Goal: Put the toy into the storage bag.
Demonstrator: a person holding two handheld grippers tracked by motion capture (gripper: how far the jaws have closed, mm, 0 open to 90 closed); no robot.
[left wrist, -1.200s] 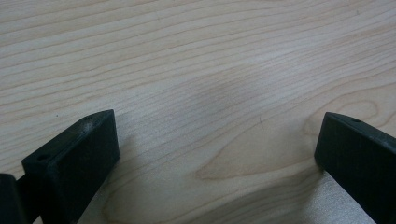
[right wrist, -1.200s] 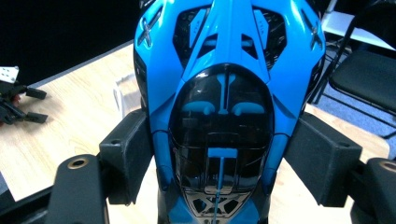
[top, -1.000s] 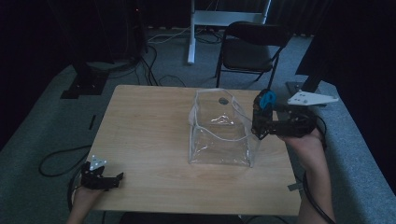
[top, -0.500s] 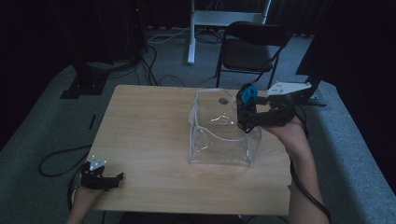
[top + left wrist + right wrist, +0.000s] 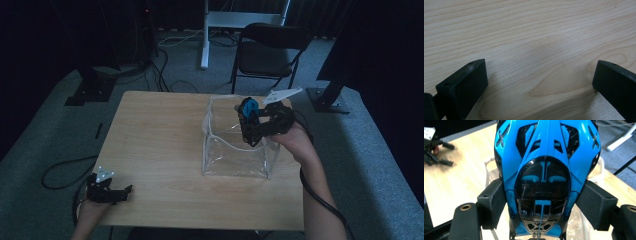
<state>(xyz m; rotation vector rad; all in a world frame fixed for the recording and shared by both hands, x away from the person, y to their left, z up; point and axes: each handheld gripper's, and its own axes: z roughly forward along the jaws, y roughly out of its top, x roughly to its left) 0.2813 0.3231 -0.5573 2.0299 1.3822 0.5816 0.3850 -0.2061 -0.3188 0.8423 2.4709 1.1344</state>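
High view: wooden tabletop, pale grain, on grey carpet; a dark folding chair and a white stand leg behind it. Clear plastic bag, open at the top, upright on the tabletop's right half. Right tongs, held in the person's right hand, sit at the bag's upper right rim, gripping a blue-and-black toy car over the bag's open mouth; a cable trails back along the forearm. Left tongs lie at the near left corner of the tabletop, in the left hand, well apart from the bag. Left gripper view: two black jaws spread wide, low over bare wood, nothing between them. Right gripper view: car in close-up, nose away from the camera, blue shell with dark tinted canopy, pinched at its sides between the two black jaws, pads pressed on both flanks; the bag's clear plastic shows beneath it, tabletop beyond, and the left tongs lie far off at upper left.
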